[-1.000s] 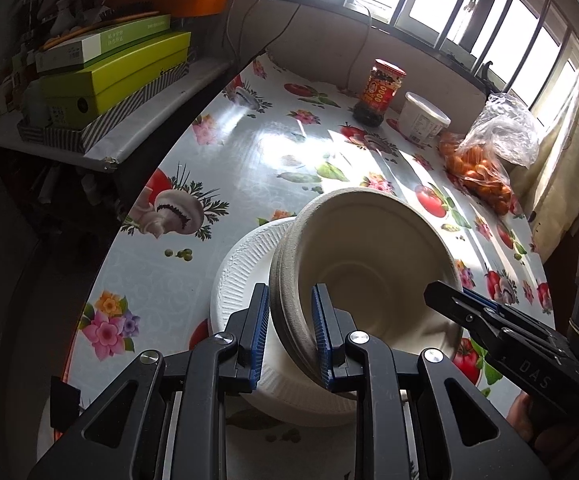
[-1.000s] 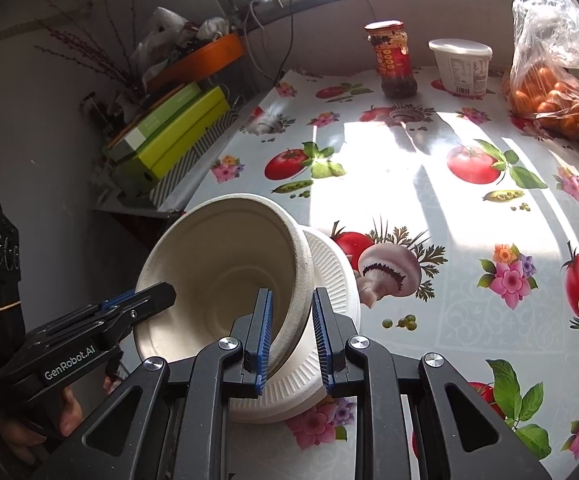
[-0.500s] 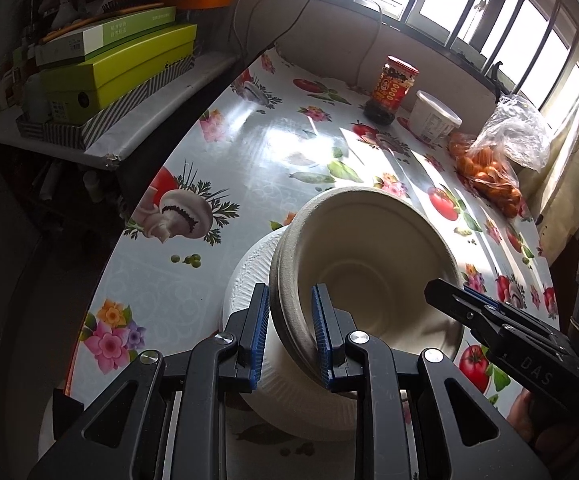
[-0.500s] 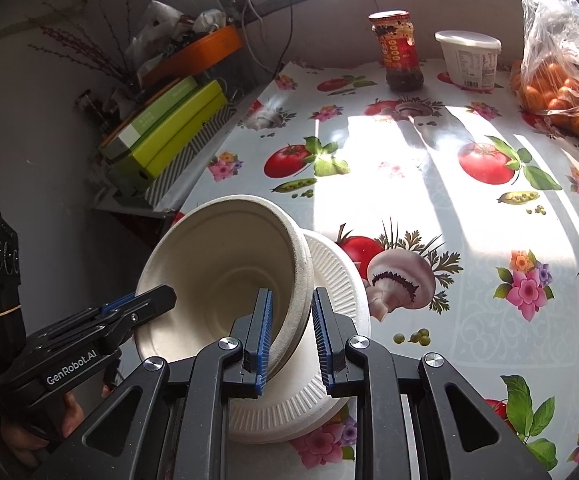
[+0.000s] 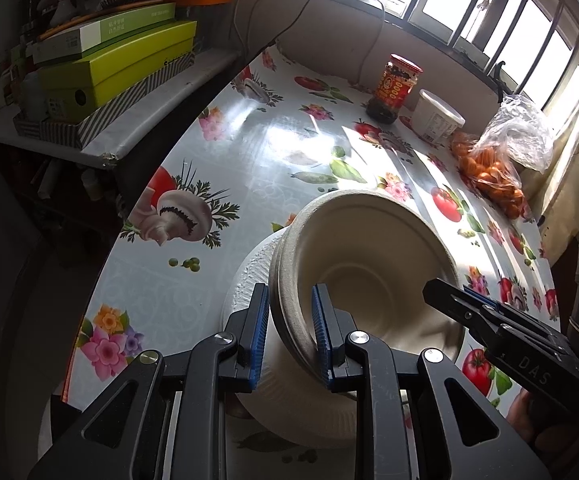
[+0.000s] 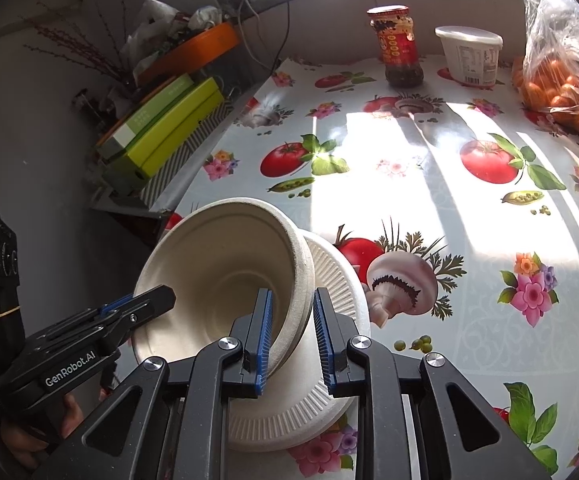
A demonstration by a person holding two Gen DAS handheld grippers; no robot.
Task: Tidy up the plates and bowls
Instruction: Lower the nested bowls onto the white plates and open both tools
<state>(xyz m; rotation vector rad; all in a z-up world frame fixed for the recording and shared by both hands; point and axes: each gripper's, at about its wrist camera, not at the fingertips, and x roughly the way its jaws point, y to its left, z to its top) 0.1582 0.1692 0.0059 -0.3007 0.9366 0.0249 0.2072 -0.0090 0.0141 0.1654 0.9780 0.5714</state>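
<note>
Left tongs point(image 5: 289, 334): pinching the near rim of the bowl point(image 5: 369, 264), one pad outside the wall, one inside. We read the bowl as a nested stack; several rim edges show on its side.

Right tongs point(image 6: 291, 338): straddling the opposite rim of the same bowl point(image 6: 225, 276). Inner pad lies against the wall; a sliver of gap shows at the outer pad, so we cannot tell whether this side grips firmly.

The bowl is tilted, its mouth facing us, its underside resting in the white ribbed plate point(image 5: 249, 280). That plate sits near the rounded edge of the flowered surface point(image 5: 193, 280).

Step in hand, as we judge it: seating the bowl onto the plate, with both tongs steadying it.

The next move calls for levelling the bowl so its base sits flat at the plate's centre, then freeing one rim at a time. Letting go while it leans risks it rolling off toward the surface edge.

Farther beyond the plate, near the window: a red-lidded jar point(image 5: 395, 88), a white tub point(image 5: 435, 120), a bag of oranges point(image 5: 497, 164). None needs handling.
</note>
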